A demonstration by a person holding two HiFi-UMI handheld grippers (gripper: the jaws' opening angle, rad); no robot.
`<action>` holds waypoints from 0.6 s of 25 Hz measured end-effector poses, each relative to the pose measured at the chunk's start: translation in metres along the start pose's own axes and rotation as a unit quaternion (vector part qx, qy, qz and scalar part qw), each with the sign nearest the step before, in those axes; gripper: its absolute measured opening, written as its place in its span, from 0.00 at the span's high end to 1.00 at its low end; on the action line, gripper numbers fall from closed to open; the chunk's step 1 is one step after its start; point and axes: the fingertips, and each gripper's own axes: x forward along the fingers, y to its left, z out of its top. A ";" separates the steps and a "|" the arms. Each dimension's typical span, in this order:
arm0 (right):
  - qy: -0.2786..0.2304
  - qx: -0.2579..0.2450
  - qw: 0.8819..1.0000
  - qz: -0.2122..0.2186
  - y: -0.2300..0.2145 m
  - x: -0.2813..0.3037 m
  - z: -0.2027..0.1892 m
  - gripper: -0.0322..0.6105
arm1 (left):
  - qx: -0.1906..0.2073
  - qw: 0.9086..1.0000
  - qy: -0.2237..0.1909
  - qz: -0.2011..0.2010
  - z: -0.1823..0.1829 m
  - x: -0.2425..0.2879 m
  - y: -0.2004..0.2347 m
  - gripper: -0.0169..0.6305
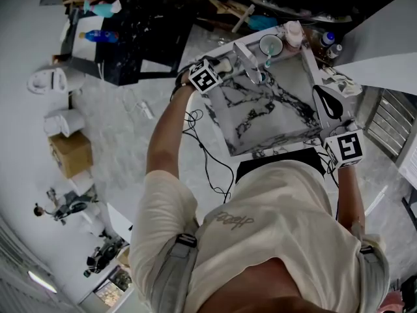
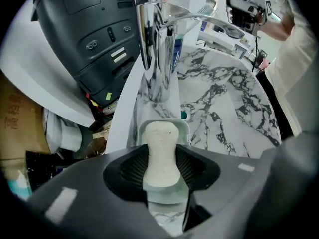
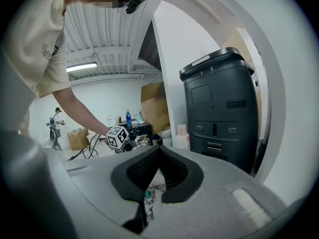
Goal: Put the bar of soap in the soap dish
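Head view: person leans over a marble sink. The left gripper is up at the back-left corner next to the chrome faucet, and the right gripper is parked over the sink's right edge, well apart from it. A cup with a toothbrush stands behind the faucet. The soap is too small to read from here. Left gripper view: the jaws are pinching the bar of soap at its middle. Its far end sits over the pale green soap dish, which stands on the sink rim just in front of the faucet base, with the drain just beyond. Can't tell if the bar's underside is touching the dish yet or hanging just above it. Right gripper view: pads pressed together at the tips with nothing between them, just a sliver of marble showing through below. A black machine is off to the right. Status, my read: pick-up and carry are done and the bar is lined up over the dish. Left to do: lower it if it isn't seated, open the jaws, and pull the gripper back without dragging the bar off.
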 end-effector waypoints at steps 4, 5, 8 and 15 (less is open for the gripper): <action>-0.003 0.003 1.000 0.007 0.002 -0.001 0.000 0.95 | 0.026 1.000 -0.001 0.008 0.011 -0.002 -0.001 0.66; -0.004 0.003 1.000 0.009 0.003 -0.001 0.000 0.95 | 0.032 0.999 -0.007 0.015 0.016 -0.005 0.002 0.66; -0.007 0.001 1.000 0.015 0.006 -0.002 0.002 0.95 | 0.039 0.999 -0.009 0.035 0.019 -0.010 0.004 0.66; -0.005 -0.009 1.000 0.026 0.015 0.000 0.008 0.95 | 0.002 0.996 -0.048 0.076 0.022 -0.034 0.004 0.67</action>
